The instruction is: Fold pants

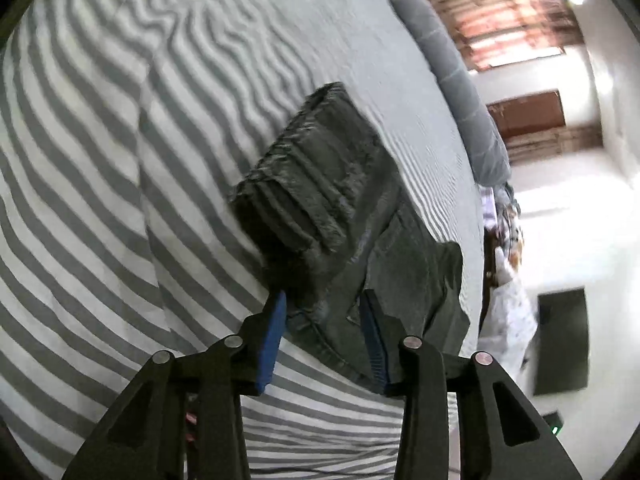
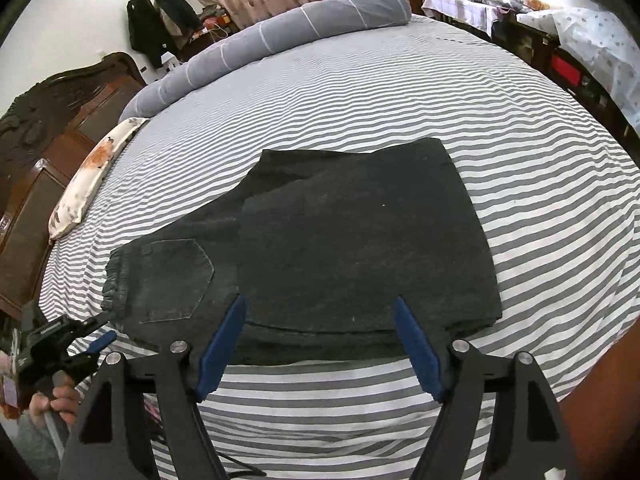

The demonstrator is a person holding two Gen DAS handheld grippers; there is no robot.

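Dark grey pants (image 2: 360, 248) lie partly folded on the striped bed, legs doubled over toward the waist, back pocket (image 2: 176, 280) showing at the left. My right gripper (image 2: 320, 308) is open, its blue fingers just above the near edge of the pants, holding nothing. My left gripper (image 1: 324, 300) is open at the waistband end of the pants (image 1: 320, 200), fingers on either side of the cloth edge; the view is tilted and blurred. The left gripper also shows in the right wrist view (image 2: 100, 340), at the waistband corner.
The grey-and-white striped sheet (image 2: 400, 92) covers the bed. A rolled grey duvet (image 2: 280, 36) lies along the far edge, a floral pillow (image 2: 92, 172) at the left by the dark wooden headboard (image 2: 48, 120). Furniture with bedding (image 2: 560, 28) stands at the right.
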